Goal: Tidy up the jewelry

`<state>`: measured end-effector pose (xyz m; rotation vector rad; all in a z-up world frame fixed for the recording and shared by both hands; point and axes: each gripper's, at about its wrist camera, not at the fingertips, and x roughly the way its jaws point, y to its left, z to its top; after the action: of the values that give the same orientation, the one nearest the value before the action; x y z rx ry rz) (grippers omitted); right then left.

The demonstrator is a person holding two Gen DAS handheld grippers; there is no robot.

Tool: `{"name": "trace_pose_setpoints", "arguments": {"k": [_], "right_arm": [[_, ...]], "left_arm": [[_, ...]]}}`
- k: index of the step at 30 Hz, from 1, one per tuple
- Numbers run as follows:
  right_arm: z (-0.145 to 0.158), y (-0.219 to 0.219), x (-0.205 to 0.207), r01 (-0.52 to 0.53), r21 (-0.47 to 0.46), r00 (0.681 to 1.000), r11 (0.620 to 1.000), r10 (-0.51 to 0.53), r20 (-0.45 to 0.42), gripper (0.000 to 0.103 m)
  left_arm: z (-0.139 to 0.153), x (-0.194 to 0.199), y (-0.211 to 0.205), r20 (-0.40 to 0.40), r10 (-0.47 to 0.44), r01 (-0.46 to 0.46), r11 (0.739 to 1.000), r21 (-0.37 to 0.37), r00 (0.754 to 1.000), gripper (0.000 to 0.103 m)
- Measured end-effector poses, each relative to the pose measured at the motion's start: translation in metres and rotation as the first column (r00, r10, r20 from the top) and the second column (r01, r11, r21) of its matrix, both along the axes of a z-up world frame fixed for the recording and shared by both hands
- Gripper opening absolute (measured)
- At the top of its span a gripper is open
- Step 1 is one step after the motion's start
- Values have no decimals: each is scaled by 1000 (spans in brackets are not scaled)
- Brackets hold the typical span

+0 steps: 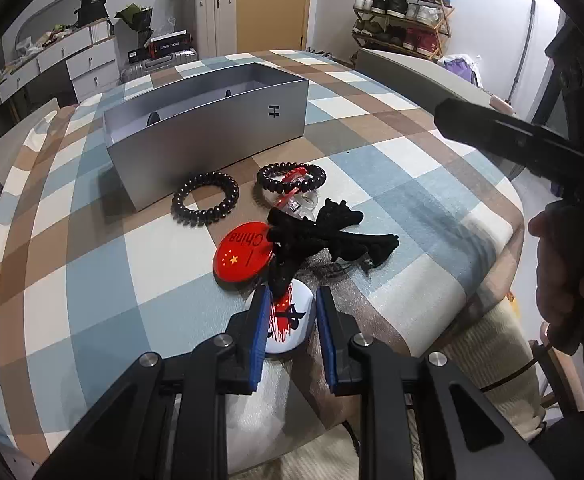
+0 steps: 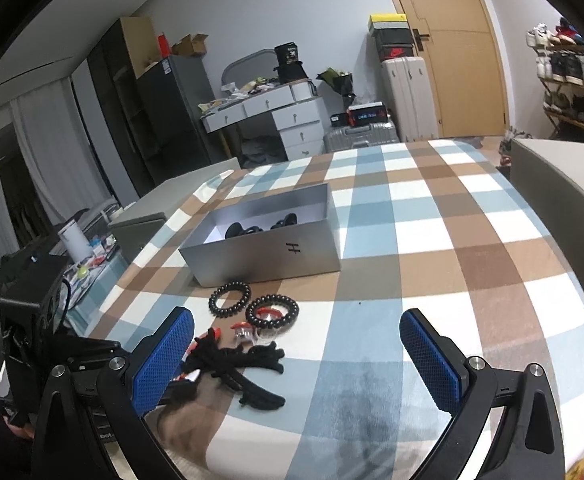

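Jewelry box [image 2: 268, 248] contents visible only from right wrist, left gripper [image 1: 293, 314] clamping white badge [image 1: 292, 320], right gripper [image 2: 295, 356] agape.

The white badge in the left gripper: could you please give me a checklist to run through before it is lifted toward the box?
1. Left gripper shut on the white badge: ok, a pad sits at each edge.
2. Badge free of the black clips: not ok, a black strand lies across its far edge.
3. Box open: ok.
4. Way to the box: not ok at table height; red badge and bracelets lie between.
5. Right gripper open, holding nothing: ok.
6. Grip firm enough: cannot tell.
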<state>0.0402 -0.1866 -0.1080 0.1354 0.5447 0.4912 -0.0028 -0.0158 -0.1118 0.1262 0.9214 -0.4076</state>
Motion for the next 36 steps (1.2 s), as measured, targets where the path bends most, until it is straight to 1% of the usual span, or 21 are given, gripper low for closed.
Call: {"name": "trace_pose_setpoints", "arguments": {"k": [3,6,9,11,13,17,18,24,25,26,28,32,36], "right_arm": [[0,-1,-1,0,1,1000,1000,0,-3,103],[0,-1,-1,0,3,1000,1000,0,0,103],[0,0,-1,-4,4,1000,1000,4,-1,103],[-1,2,-1,-6,2,1000,1000,6,-1,103],[-1,3,-1,-9,2,1000,1000,9,-2,103],[-1,6,-2,-15,2,1000,1000,15,1,103],[-1,6,-2,-16,2,1000,1000,16,3,103],[-1,6,-3,-18,2,1000,1000,18,5,103],[-1,7,-2,-18,3,1000,1000,18,5,103],[-1,7,-3,-19,4,1000,1000,19,3,103],[-2,8,-3,-23,6,1000,1000,23,0,103],[-3,11,-3,-36,5,999,999,36,-5,103],[-4,14,-6,-65,-1,998,998,65,-9,103]], "left_arm": [[0,1,5,-8,1,-1,1000,-30,1000,18],[0,1,10,-3,11,-11,999,-33,1000,18],[-1,0,16,1,36,-36,998,-50,999,19],[-3,2,19,-10,43,-44,998,-50,999,24],[-7,4,20,-17,63,-63,998,-29,998,35],[-9,5,25,-21,82,-82,996,-40,996,41],[-9,5,24,-16,87,-87,996,-28,996,43],[-11,2,17,14,66,-67,997,45,998,42],[-11,2,17,14,64,-65,997,50,998,39],[-11,2,18,12,60,-60,997,40,998,36],[-10,2,21,3,58,-58,998,21,998,36],[-10,2,22,4,64,-64,998,16,998,36],[-5,2,28,27,99,-99,995,16,995,36]]}}
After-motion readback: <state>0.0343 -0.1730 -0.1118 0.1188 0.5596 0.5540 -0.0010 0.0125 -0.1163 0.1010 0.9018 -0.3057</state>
